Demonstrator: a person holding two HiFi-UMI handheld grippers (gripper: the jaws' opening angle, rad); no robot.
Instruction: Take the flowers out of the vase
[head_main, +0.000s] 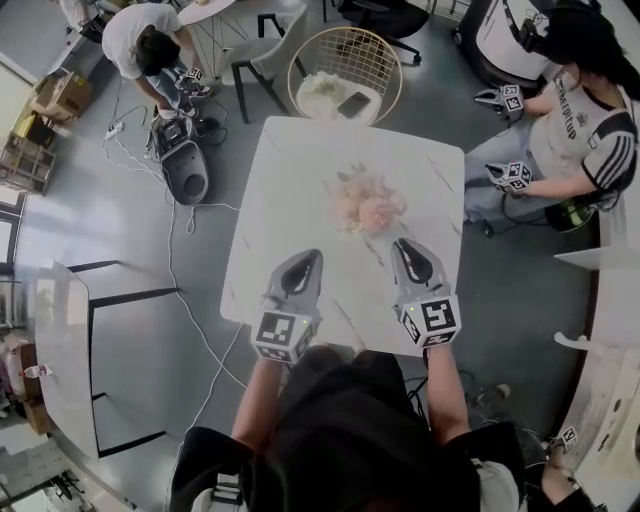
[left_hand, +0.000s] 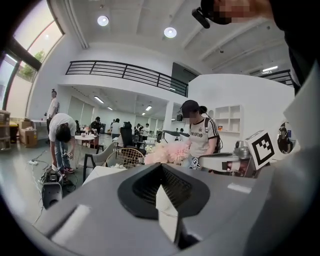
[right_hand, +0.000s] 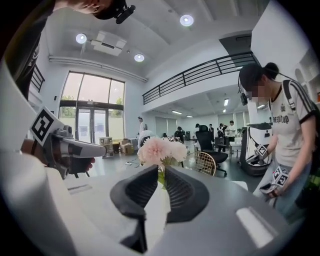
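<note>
A bunch of pale pink flowers (head_main: 368, 205) stands in the middle of the white marble table (head_main: 290, 180); seen from above, the blooms hide the vase. Both grippers hover over the table's near edge and point at the bunch. My left gripper (head_main: 303, 262) is short of it and to its left, with the pads (left_hand: 150, 182) together. My right gripper (head_main: 405, 248) is closer, just right of the blooms. In the right gripper view the flowers (right_hand: 161, 149) sit straight ahead, and green stems show through the thin slit between the parted pads (right_hand: 182, 190). Nothing is held.
A round wire chair (head_main: 345, 75) with a cushion stands beyond the table's far edge. A seated person (head_main: 580, 130) holding two grippers is at the right. Another person (head_main: 145, 45) bends over at the far left, near a grey device (head_main: 185, 170) and floor cables.
</note>
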